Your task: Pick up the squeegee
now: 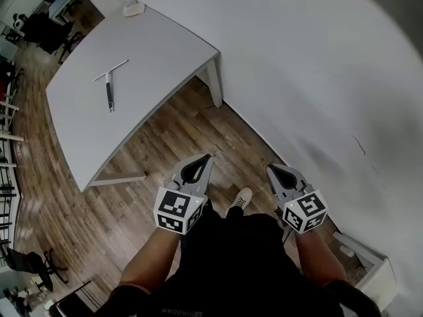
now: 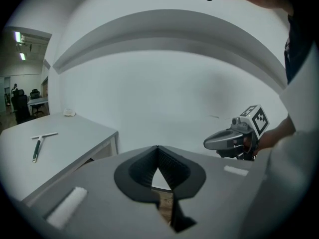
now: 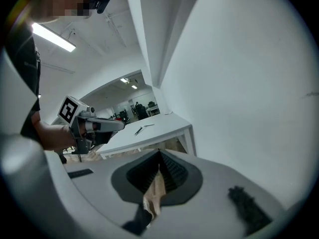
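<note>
The squeegee (image 1: 110, 84) lies flat on the white table (image 1: 158, 51), its dark handle toward me and its pale blade across the far end; it also shows small in the left gripper view as the squeegee (image 2: 40, 144) and in the right gripper view as the squeegee (image 3: 141, 129). Both grippers hang over the wooden floor, well short of the table. My left gripper (image 1: 209, 156) is shut with nothing in it, its tips meeting. My right gripper (image 1: 268, 166) is likewise shut and empty, close beside a white wall.
A small pale object (image 1: 134, 8) rests at the table's far corner. The white wall (image 1: 317, 78) runs along the right. A white table leg (image 1: 215, 84) stands near the wall. Office chairs and desks (image 1: 39, 25) are far back on the left. My shoe (image 1: 240, 199) is below.
</note>
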`<move>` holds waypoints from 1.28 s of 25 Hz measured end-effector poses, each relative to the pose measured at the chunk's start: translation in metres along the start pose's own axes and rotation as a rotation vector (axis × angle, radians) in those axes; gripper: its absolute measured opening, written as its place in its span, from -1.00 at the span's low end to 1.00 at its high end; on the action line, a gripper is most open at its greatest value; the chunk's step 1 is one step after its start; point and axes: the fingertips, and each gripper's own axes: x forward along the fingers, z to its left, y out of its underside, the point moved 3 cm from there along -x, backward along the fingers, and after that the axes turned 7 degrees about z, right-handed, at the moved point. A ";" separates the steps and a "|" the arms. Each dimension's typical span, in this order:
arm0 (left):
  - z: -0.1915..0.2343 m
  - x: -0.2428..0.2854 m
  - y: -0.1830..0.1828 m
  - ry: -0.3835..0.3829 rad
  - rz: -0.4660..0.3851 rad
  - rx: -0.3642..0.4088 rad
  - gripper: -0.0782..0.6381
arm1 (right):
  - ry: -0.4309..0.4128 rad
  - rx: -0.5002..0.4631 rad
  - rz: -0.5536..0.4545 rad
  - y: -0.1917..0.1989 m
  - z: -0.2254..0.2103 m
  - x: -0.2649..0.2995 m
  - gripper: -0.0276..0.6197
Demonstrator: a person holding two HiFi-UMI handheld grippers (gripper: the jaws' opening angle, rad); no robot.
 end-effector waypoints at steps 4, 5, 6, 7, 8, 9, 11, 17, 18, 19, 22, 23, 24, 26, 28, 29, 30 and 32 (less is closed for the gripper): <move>0.015 -0.018 0.013 -0.055 -0.009 -0.049 -0.76 | -0.067 -0.034 0.024 -0.005 0.019 0.021 -0.90; 0.019 -0.021 0.018 -0.068 -0.008 -0.063 -0.76 | -0.082 -0.041 0.031 -0.006 0.023 0.026 -0.90; 0.023 -0.025 0.023 -0.079 -0.006 -0.075 -0.76 | -0.095 -0.046 0.037 -0.006 0.027 0.031 -0.90; 0.027 -0.029 0.027 -0.089 -0.002 -0.084 -0.76 | -0.107 -0.051 0.043 -0.006 0.030 0.037 -0.90; 0.031 -0.032 0.031 -0.099 0.004 -0.092 -0.76 | -0.117 -0.057 0.048 -0.007 0.034 0.042 -0.90; 0.036 -0.036 0.035 -0.109 0.010 -0.099 -0.76 | -0.127 -0.065 0.053 -0.007 0.037 0.048 -0.90; 0.046 -0.044 0.041 -0.132 0.018 -0.109 -0.76 | -0.144 -0.082 0.065 -0.007 0.041 0.059 -0.90; 0.083 -0.076 0.050 -0.205 0.016 -0.140 -0.76 | -0.185 -0.111 0.088 -0.014 0.061 0.088 -0.90; 0.089 -0.080 0.050 -0.212 0.012 -0.143 -0.76 | -0.192 -0.115 0.092 -0.016 0.066 0.092 -0.90; 0.093 -0.084 0.049 -0.216 0.007 -0.144 -0.76 | -0.197 -0.119 0.096 -0.017 0.070 0.095 -0.90; 0.110 -0.092 0.048 -0.219 -0.006 -0.141 -0.76 | -0.206 -0.133 0.109 -0.022 0.086 0.107 -0.90; 0.117 -0.094 0.049 -0.219 -0.009 -0.144 -0.76 | -0.209 -0.137 0.115 -0.024 0.091 0.112 -0.90; 0.124 -0.095 0.050 -0.218 -0.010 -0.149 -0.76 | -0.212 -0.141 0.120 -0.026 0.096 0.118 -0.90; 0.142 -0.096 0.052 -0.216 -0.012 -0.162 -0.76 | -0.219 -0.151 0.131 -0.032 0.106 0.131 -0.90; 0.159 -0.096 0.054 -0.213 -0.014 -0.171 -0.76 | -0.223 -0.158 0.140 -0.039 0.116 0.146 -0.90; 0.167 -0.097 0.054 -0.211 -0.015 -0.172 -0.76 | -0.225 -0.159 0.146 -0.043 0.120 0.153 -0.90; 0.175 -0.096 0.055 -0.210 -0.015 -0.171 -0.76 | -0.226 -0.160 0.151 -0.046 0.125 0.161 -0.90; 0.194 -0.096 0.058 -0.213 -0.012 -0.163 -0.76 | -0.232 -0.164 0.162 -0.053 0.133 0.178 -0.90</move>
